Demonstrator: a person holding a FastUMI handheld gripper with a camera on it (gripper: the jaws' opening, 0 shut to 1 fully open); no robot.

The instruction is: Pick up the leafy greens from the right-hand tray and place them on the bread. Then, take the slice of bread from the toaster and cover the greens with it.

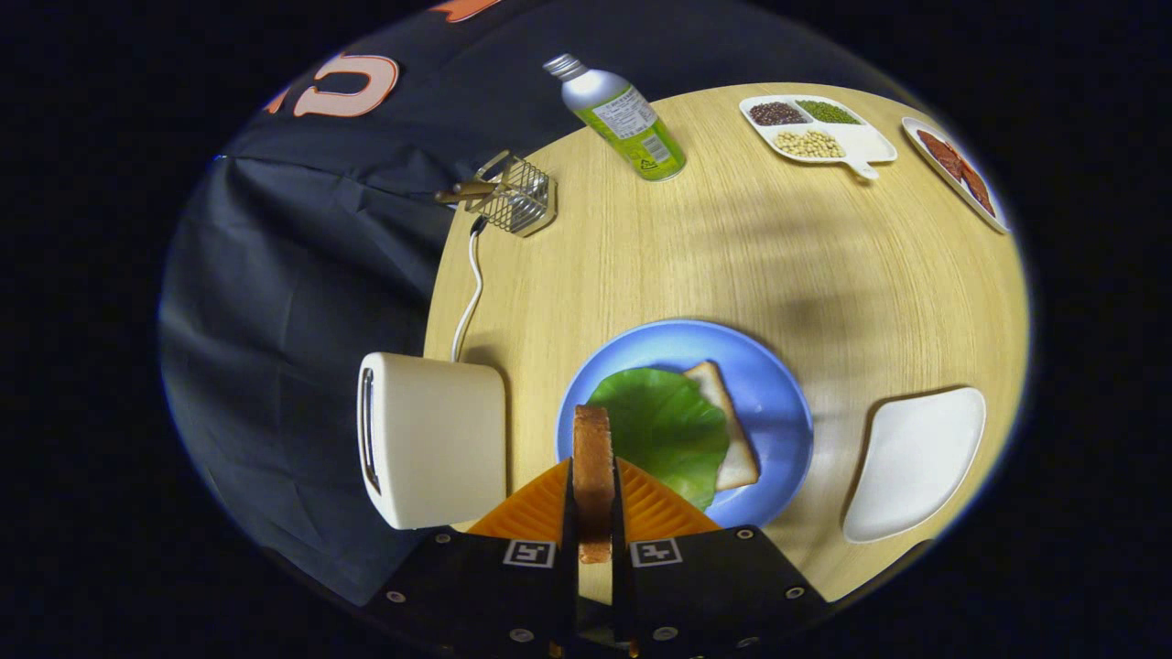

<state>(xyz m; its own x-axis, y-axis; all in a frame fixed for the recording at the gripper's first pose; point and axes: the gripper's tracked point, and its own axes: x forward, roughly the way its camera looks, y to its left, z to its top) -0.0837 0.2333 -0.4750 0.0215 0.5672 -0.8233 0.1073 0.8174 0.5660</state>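
Gripping a toast slice (pixel 593 458) edge-on, the tool (pixel 593 513) hangs above greens (pixel 661 428) on bread (pixel 732 439).

Round wooden table (pixel 714 247); black cloth wall (pixel 275 275)

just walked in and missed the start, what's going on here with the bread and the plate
A person's handheld claw is shut on a toasted slice of bread, held on edge between its fingers, over the near rim of the blue plate. On the plate, a leafy green already lies on another bread slice. The toaster stands just left of the plate, and the white tray lies to its right.
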